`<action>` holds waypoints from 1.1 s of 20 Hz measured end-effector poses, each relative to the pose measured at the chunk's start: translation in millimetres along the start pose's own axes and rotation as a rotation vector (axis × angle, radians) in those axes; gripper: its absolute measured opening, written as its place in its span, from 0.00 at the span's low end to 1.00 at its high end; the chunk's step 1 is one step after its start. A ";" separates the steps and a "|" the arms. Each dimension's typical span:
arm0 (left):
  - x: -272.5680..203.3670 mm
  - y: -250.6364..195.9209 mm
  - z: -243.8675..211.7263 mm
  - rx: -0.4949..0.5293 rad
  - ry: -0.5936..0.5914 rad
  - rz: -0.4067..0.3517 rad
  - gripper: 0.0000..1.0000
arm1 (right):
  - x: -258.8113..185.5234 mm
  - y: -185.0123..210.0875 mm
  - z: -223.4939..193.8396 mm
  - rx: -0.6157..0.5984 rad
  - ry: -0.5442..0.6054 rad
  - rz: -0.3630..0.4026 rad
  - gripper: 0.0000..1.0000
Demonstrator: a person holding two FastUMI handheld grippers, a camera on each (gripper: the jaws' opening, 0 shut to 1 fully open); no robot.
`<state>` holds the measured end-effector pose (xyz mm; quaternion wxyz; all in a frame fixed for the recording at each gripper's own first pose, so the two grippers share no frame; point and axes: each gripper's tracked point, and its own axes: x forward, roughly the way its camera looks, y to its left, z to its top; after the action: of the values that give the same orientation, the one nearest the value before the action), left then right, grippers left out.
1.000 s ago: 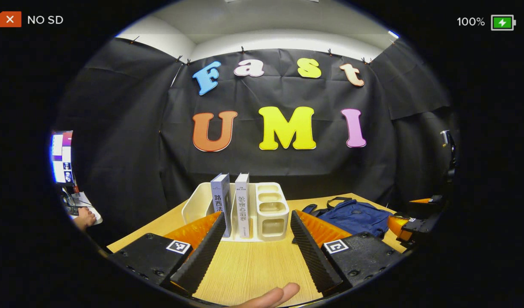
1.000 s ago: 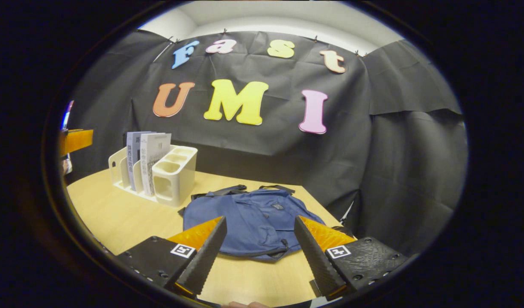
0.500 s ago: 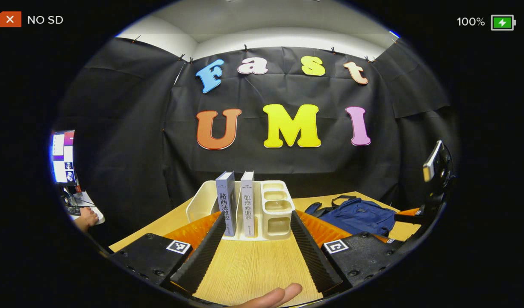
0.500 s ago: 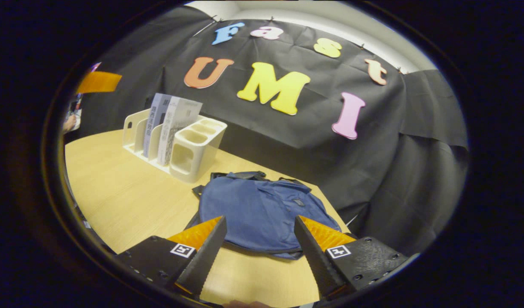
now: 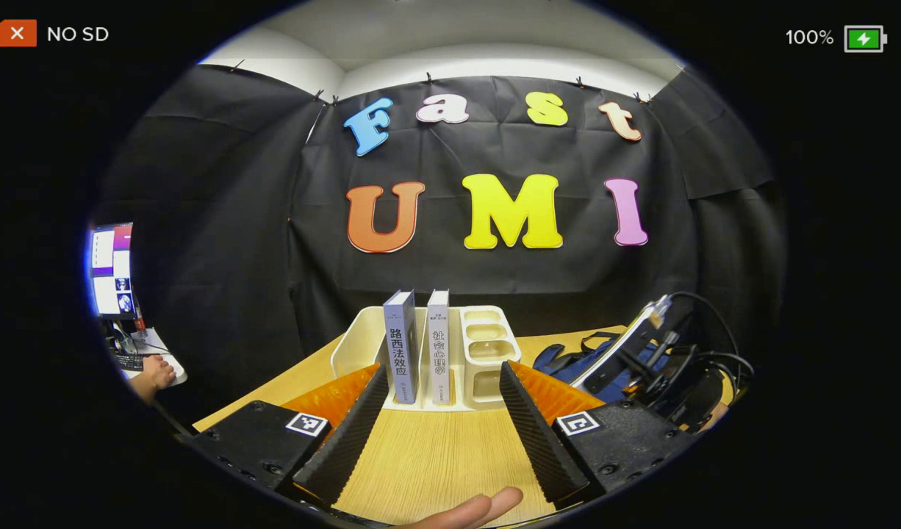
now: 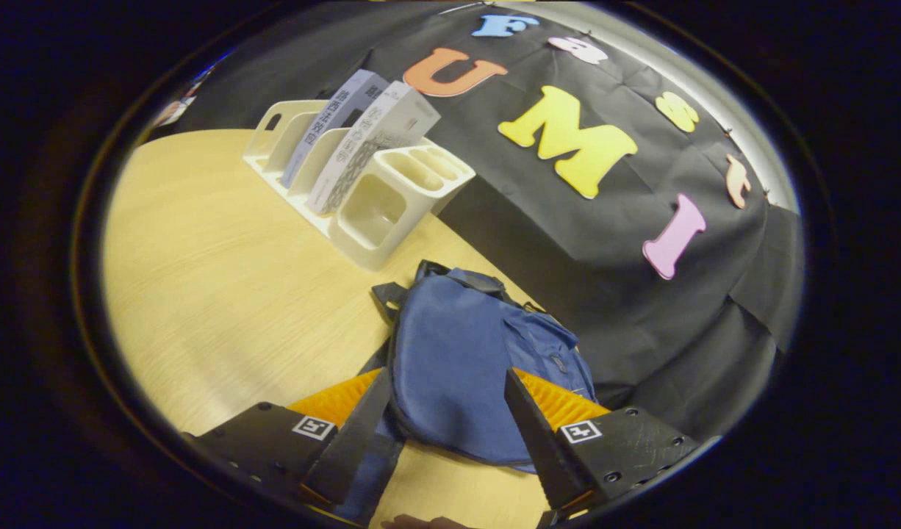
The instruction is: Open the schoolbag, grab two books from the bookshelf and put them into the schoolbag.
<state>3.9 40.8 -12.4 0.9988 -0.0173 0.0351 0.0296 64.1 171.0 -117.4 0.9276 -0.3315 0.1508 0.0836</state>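
The blue schoolbag (image 6: 465,353) lies flat and zipped on the wooden table (image 6: 223,279). My right gripper (image 6: 446,375) hovers open just over its near edge, rolled to one side, with the bag's fabric between the spread fingers. Two upright books (image 5: 400,345) (image 5: 437,344) stand in the white bookshelf (image 5: 359,334). My left gripper (image 5: 442,367) is open and faces them from a short way off, holding nothing. In the right gripper view the books (image 6: 325,125) (image 6: 370,143) lean in the bookshelf (image 6: 381,220). The right gripper's body (image 5: 641,353) covers part of the schoolbag (image 5: 557,358) in the left gripper view.
The bookshelf's right end has several small empty compartments (image 5: 483,345). A monitor (image 5: 109,268) and a person's hand (image 5: 156,371) at a keyboard sit beyond the table's left edge. A fingertip (image 5: 480,507) shows under my left gripper. Bare tabletop (image 5: 436,455) lies before the shelf.
My right gripper has rolled sideways and dropped closer over the schoolbag; its body now covers part of the bag in the left gripper view. My left gripper drifted slightly; both stay open.
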 end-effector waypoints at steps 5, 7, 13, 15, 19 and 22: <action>1.4 10.5 -0.8 -0.012 0.011 0.023 0.97 | 31.6 10.2 -6.2 -0.056 0.102 -0.013 0.99; 2.4 14.9 -1.5 -0.014 0.012 0.034 0.97 | 38.5 -1.0 1.0 -0.075 0.103 -0.049 0.93; 3.2 14.7 -4.8 -0.037 0.029 0.030 0.97 | 29.8 -30.2 12.5 -0.069 0.135 -0.092 0.92; 2.3 16.3 -3.4 -0.040 0.027 0.031 0.97 | 21.6 -48.7 30.0 -0.092 0.085 -0.161 0.92; 3.4 18.0 -3.8 -0.044 0.028 0.044 0.97 | 43.1 -48.5 34.4 -0.099 0.108 -0.200 0.92; 6.5 10.0 -8.3 -0.044 0.039 0.030 0.97 | 69.1 -41.1 29.7 -0.099 0.149 -0.201 0.88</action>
<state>9.2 50.9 -21.5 0.9967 -0.0392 0.0542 0.0452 146.2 162.3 -94.6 0.9000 -0.3955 0.1810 -0.0271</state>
